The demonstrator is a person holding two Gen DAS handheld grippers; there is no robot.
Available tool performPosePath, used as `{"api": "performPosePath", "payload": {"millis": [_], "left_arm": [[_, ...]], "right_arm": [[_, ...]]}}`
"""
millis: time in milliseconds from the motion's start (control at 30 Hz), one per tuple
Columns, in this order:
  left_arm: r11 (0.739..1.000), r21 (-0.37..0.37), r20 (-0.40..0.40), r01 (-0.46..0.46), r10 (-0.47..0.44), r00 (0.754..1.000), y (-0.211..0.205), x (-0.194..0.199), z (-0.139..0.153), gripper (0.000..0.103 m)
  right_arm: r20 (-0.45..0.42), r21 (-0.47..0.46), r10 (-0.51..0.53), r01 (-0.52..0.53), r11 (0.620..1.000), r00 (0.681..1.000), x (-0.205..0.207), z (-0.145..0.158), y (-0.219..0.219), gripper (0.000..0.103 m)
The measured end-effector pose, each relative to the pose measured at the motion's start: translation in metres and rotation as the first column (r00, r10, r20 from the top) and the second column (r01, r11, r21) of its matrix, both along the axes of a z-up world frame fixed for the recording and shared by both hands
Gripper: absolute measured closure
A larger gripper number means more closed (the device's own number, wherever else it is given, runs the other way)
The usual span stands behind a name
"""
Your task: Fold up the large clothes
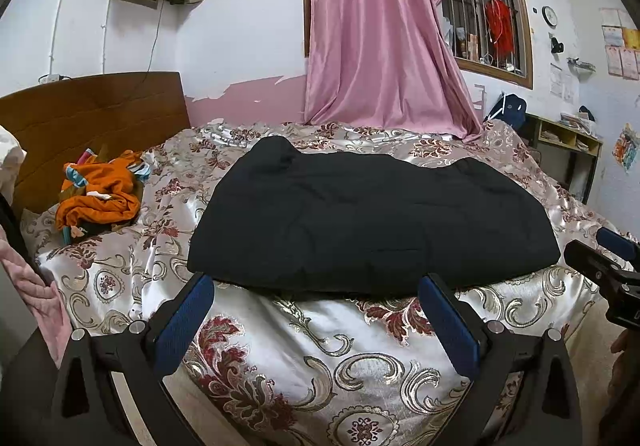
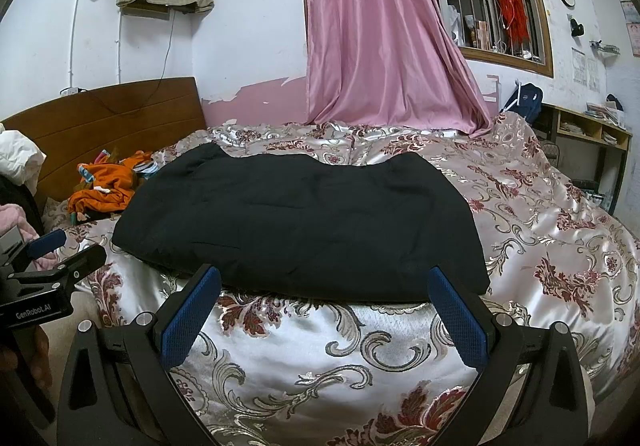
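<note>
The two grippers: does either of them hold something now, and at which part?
Nothing is held. The left gripper and the right gripper are both open, just short of the black garment lying on the bed.

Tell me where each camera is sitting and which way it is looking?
Left wrist view: sits on the left gripper, looks across the bed at the black garment; own open fingers show, and the right gripper at the edge.
Right wrist view: sits on the right gripper, faces the same way; own open fingers show, and the left gripper.
Both share the garment, pink curtain and orange clothes.
</note>
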State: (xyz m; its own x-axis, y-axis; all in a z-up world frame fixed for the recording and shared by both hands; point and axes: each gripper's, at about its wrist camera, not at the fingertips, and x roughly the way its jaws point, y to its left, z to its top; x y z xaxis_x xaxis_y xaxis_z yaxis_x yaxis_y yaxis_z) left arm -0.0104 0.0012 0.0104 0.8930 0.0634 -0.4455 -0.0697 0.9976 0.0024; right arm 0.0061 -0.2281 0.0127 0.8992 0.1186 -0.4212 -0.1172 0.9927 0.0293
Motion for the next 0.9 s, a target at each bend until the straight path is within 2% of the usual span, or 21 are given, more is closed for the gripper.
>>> {"api": "performPosePath", "payload": {"millis": [900], "left_arm": [[1.0, 0.016, -0.004, 0.004, -0.004, 1.0, 0.002, -0.0005, 0.001, 0.0]], "right_arm": [[-0.004, 0.004, 0.001, -0.001, 1.0, 1.0, -0.0023, -0.0025, 0.0047, 0.001]]}}
